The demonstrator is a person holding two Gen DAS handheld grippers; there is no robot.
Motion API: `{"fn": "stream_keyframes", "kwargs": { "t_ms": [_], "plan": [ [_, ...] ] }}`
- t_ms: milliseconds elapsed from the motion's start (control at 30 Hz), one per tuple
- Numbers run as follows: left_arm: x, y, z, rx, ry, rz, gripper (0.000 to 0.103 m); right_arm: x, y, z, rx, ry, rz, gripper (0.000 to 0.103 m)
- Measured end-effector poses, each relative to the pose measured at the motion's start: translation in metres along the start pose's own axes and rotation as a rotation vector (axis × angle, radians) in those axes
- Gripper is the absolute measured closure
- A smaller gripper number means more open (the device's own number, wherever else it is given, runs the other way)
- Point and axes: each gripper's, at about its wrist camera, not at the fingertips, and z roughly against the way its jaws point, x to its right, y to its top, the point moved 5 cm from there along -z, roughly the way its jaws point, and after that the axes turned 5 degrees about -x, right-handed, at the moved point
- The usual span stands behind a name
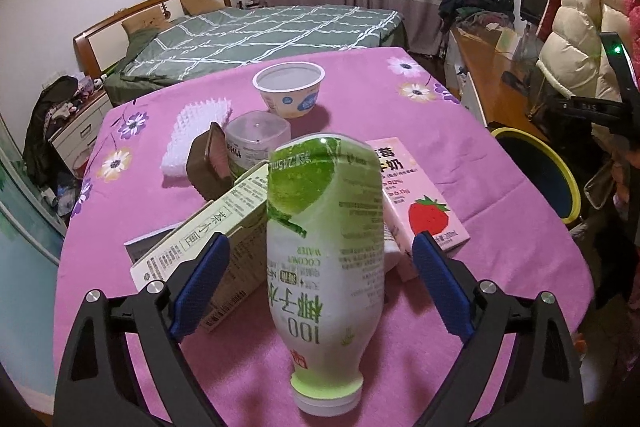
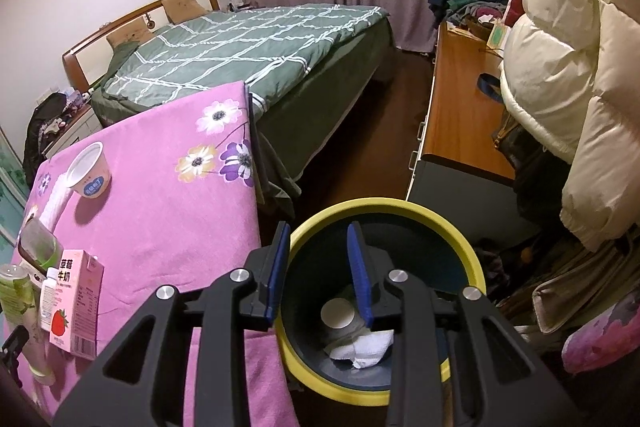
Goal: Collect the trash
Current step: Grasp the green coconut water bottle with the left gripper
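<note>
Only the right wrist view looks into the yellow-rimmed bin (image 2: 460, 239), where a white tissue (image 2: 368, 347) lies. The right gripper (image 2: 320, 275) hangs above it, jaws narrowly apart and empty. The left gripper (image 1: 320, 263) straddles the coconut water bottle (image 1: 324, 251), jaws wide, pads clear of it.

Left fingers (image 1: 216, 269) wide, right fingers (image 2: 279, 269) narrow

A: Count off the left gripper (image 1: 320, 251).
B: Between its fingers, one coconut-water bottle (image 1: 326, 227). Beyond the left finger, one green-print carton (image 1: 208, 239); beyond the right, one strawberry milk carton (image 1: 416, 203).
A: Farther ahead?
B: One paper cup (image 1: 290, 89), one clear tub (image 1: 256, 139), one brown box (image 1: 210, 163), one white foam net (image 1: 196, 131).
A: Right gripper (image 2: 319, 271)?
B: One yellow-rimmed bin (image 2: 464, 251) below it; inside, one white wad (image 2: 366, 349), one pale disc (image 2: 338, 313).
</note>
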Motion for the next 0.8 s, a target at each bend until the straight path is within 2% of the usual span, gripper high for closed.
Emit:
{"fn": "stream_keyframes", "kwargs": {
  "t_ms": [300, 400, 533, 800],
  "plan": [
    [0.003, 0.011, -0.019, -0.031, -0.009, -0.021, 0.028, -0.002, -0.002, -0.008, -0.015, 0.007, 0.002, 0.074],
    [0.004, 0.012, -0.023, -0.048, -0.016, -0.019, 0.042, -0.002, -0.002, -0.008, -0.016, 0.008, -0.001, 0.074],
    [0.004, 0.01, -0.023, -0.058, -0.042, -0.015, 0.043, -0.002, -0.002, -0.008, -0.012, 0.01, -0.003, 0.074],
    [0.002, 0.012, 0.014, -0.001, -0.07, -0.013, 0.043, -0.003, -0.004, 0.001, 0.005, 0.026, -0.001, 0.074]
  ]
}}
